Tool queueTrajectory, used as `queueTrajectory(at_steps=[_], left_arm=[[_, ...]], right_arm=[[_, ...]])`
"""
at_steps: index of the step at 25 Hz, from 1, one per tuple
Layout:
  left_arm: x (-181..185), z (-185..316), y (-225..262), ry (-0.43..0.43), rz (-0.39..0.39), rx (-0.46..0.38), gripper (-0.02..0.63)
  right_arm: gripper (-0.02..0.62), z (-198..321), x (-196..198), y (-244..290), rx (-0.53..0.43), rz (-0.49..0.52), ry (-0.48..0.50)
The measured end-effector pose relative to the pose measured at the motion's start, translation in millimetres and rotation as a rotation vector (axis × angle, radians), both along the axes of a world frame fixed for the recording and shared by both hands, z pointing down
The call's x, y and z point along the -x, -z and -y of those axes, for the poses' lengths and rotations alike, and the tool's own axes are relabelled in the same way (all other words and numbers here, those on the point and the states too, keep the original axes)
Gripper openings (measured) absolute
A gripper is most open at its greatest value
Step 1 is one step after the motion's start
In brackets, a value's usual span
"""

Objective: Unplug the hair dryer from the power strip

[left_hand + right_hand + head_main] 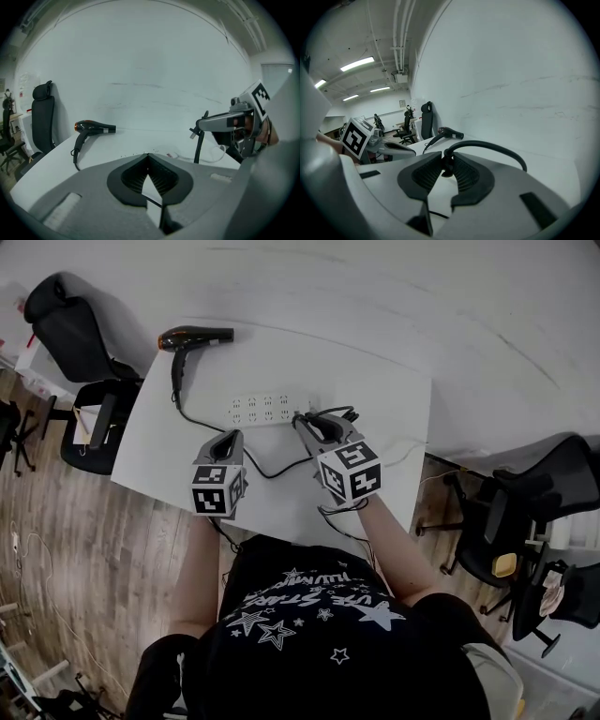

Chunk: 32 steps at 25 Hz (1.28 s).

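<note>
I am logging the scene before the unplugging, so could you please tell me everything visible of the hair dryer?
The hair dryer is black, plastic by its look, with an orange-copper rear cap and a narrower nozzle. It lies on its side at the far left corner of the white table, barrel along the far edge, handle toward the person. Only the table touches it. Its black cord runs from the handle's end to the right gripper, whose jaws are shut on it.

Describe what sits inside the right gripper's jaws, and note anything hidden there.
The right gripper is shut on the black plug, its cable arching away. The prongs are covered by the jaws, so whether they sit in the power strip is unseen.
</note>
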<state>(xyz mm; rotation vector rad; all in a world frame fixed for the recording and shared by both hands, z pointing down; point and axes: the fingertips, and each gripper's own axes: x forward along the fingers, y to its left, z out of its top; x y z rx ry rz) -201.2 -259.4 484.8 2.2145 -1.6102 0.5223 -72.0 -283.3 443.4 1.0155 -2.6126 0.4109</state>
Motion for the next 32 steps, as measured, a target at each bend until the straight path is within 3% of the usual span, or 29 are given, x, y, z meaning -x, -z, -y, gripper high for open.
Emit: queueTrajectory(at_steps=[21, 32], left_arm=[[-60.3, -108.0, 17.8, 0.189, -0.007, -0.033, 0.008], [-109.1, -182.8, 3.1, 0.327, -0.06, -0.026, 0.008]], right_arm=[[0.084, -81.3, -56.0, 5.1, 0.022, 0.066, 0.188], [0.084, -147.4, -98.9, -16.7, 0.047, 0.028, 0.336]])
